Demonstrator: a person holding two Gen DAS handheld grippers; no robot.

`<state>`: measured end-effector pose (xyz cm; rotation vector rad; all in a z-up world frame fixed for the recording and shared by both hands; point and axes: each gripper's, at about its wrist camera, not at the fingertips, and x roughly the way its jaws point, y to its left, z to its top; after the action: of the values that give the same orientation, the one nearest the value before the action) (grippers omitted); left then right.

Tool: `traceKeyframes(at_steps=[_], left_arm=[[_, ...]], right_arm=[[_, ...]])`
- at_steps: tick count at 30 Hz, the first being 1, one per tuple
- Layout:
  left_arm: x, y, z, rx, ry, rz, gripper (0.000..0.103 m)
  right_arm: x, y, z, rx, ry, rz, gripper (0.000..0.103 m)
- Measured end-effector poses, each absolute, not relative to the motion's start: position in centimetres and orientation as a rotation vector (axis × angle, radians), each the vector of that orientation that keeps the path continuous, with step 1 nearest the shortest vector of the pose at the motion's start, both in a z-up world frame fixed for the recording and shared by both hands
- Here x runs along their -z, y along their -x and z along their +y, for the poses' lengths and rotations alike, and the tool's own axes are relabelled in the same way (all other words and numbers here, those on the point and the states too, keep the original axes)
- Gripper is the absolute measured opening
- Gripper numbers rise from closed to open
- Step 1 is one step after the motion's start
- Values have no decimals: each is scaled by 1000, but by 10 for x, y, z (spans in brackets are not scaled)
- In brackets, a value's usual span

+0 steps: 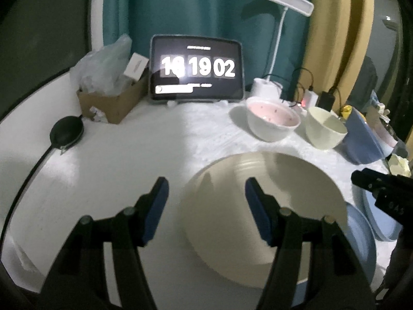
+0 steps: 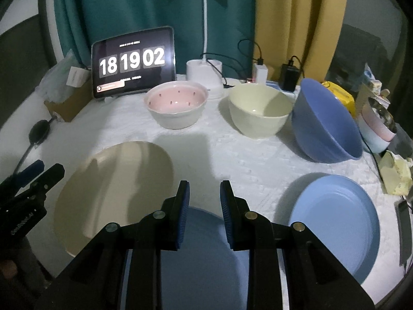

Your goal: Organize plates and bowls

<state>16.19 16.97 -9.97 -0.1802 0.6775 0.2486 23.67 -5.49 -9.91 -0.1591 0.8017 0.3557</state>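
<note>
Left hand-held gripper [image 1: 206, 206]: jaws wide apart, empty, over the cream plate [image 1: 263, 214] at near left.
Right hand-held gripper [image 2: 204, 211]: jaws slightly apart, empty, above a blue plate [image 2: 204, 258].
Bowls: pink bowl [image 2: 176, 108], cream bowl [image 2: 259, 109], blue bowl [image 2: 325, 121] along the far worktop [image 2: 232, 155].

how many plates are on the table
3: cream plate front left, blue plate beneath the right gripper, light blue plate front right. More may be hidden.
</note>
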Motion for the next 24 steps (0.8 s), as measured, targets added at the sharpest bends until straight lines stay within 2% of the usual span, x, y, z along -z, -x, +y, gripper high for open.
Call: traceKeyframes(at_steps=[24], left_arm=[[151,-186,183,-238,208,862,63]], right_arm=[[127,-257,-18,-412,167,884,26]])
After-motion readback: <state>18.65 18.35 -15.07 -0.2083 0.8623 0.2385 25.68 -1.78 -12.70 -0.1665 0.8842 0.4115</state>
